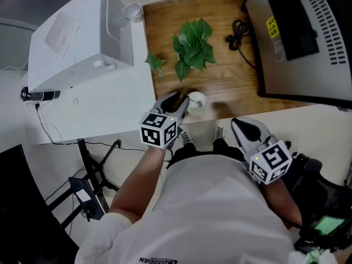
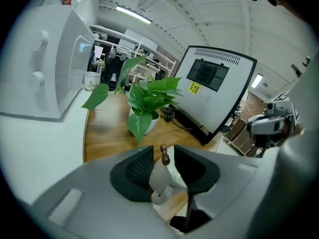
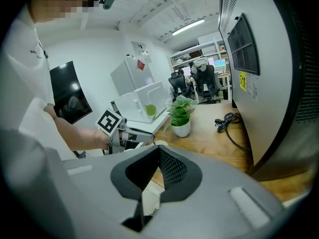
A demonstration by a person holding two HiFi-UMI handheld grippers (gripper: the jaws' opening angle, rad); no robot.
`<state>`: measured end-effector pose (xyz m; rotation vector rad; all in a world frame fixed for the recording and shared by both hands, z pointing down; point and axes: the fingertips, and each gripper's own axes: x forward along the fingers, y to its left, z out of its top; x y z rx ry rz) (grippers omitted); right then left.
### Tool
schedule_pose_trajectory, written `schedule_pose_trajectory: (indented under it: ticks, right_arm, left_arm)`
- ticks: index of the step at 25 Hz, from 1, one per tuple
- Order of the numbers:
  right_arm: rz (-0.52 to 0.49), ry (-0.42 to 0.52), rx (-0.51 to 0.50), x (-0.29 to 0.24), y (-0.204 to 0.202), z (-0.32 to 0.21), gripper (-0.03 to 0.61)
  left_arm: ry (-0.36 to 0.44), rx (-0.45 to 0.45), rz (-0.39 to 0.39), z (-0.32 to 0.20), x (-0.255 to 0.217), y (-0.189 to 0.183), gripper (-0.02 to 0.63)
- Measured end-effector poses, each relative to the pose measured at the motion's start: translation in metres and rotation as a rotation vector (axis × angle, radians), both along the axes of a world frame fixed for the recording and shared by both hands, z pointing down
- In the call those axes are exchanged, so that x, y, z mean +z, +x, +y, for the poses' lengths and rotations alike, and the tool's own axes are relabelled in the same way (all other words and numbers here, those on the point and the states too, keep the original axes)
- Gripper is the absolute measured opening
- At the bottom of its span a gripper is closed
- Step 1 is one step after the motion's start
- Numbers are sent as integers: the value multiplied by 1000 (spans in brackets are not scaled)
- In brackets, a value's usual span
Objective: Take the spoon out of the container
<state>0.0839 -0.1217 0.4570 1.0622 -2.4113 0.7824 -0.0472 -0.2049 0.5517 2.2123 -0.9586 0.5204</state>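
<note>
A white cup (image 1: 197, 101) stands at the front edge of the wooden table (image 1: 225, 84). In the left gripper view the cup (image 2: 158, 181) sits low between the jaws, and the brown tip of the spoon handle (image 2: 164, 157) sticks up out of it. My left gripper (image 2: 163, 150) (image 1: 181, 99) is open around that handle, with a gap on both sides of it. My right gripper (image 1: 236, 124) (image 3: 158, 148) hangs off the table's front edge to the right of the cup, jaws together and nothing in them. The spoon's bowl is hidden inside the cup.
A potted green plant (image 1: 192, 45) stands just behind the cup. A large grey device (image 1: 308, 37) fills the table's right side, with a black cable (image 1: 237, 34) beside it. A white cabinet (image 1: 82, 43) borders the table on the left, a paper cup (image 1: 133, 11) at its far corner.
</note>
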Motion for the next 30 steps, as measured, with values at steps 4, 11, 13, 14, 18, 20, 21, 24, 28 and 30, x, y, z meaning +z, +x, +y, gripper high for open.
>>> schedule_pose_trajectory:
  ticks: [4, 11, 13, 14, 18, 20, 21, 24, 28, 30]
  right_arm:
    - [0, 7, 3, -2, 1, 0, 8]
    - [-3, 8, 11, -4, 2, 3, 8]
    - [-9, 15, 18, -5, 3, 2, 8]
    - [-9, 17, 19, -6, 3, 2, 8]
    - [-6, 21, 15, -9, 1, 5, 8]
    - [-7, 29, 14, -11, -1, 6, 8]
    - [-8, 34, 13, -12, -2, 6, 8]
    - [-9, 50, 13, -16, -4, 6, 8]
    - [-11, 76, 16, -23, -11, 7, 8]
    - [-12, 90, 15, -27, -15, 8, 8]
  left_arm:
    - [0, 26, -7, 3, 1, 5, 98]
    - [16, 33, -22, 3, 1, 5, 63]
    - [26, 39, -27, 3, -1, 6, 60]
    - [34, 42, -27, 3, -3, 7, 58]
    - [89, 45, -8, 5, -18, 10, 54]
    - [122, 40, 13, 7, -32, 10, 54]
    - [139, 36, 23, 8, -40, 10, 54]
    - [191, 29, 50, 9, -67, 7, 54]
    - [239, 19, 87, 16, -99, -3, 53]
    - [259, 15, 102, 22, -114, -8, 52]
